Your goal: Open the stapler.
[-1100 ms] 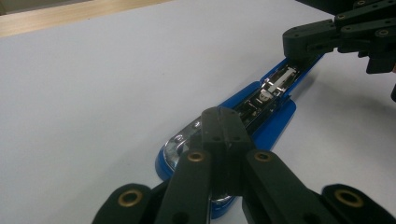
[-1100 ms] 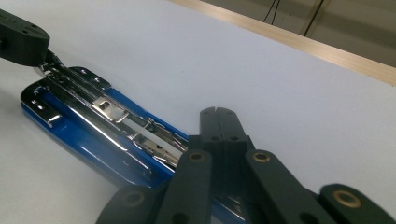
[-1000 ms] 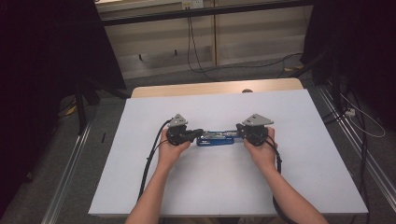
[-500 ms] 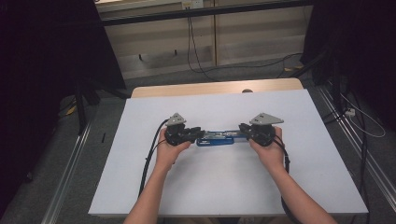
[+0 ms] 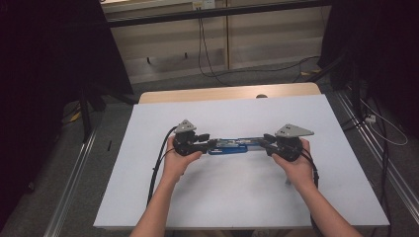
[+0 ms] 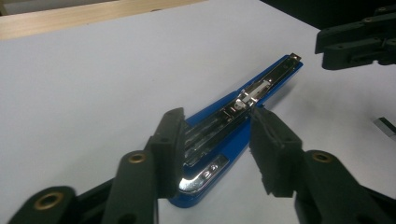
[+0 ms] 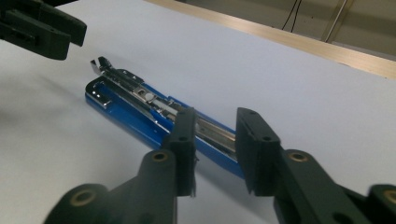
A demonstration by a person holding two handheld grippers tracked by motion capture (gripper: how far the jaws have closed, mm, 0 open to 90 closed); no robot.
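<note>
A blue stapler (image 5: 235, 146) with a chrome top lies flat on the white table (image 5: 222, 113), lengthwise between my two grippers. My left gripper (image 5: 209, 144) is at its left end. In the left gripper view that gripper (image 6: 215, 135) stands open, with the stapler's (image 6: 233, 112) hinge end in the gap between its jaws. My right gripper (image 5: 265, 143) is at the stapler's right end. In the right gripper view this gripper (image 7: 217, 133) is open too, and the stapler (image 7: 140, 105) runs between its jaws.
A small metal strip (image 5: 288, 181) lies on the table near the right hand and also appears as a strip (image 6: 385, 127) beside the stapler. A wooden table edge (image 5: 222, 93) runs along the far side. Cables trail from both grippers.
My right gripper has slid to the right along the stapler, so more of the stapler shows between the grippers. The left gripper has barely moved.
</note>
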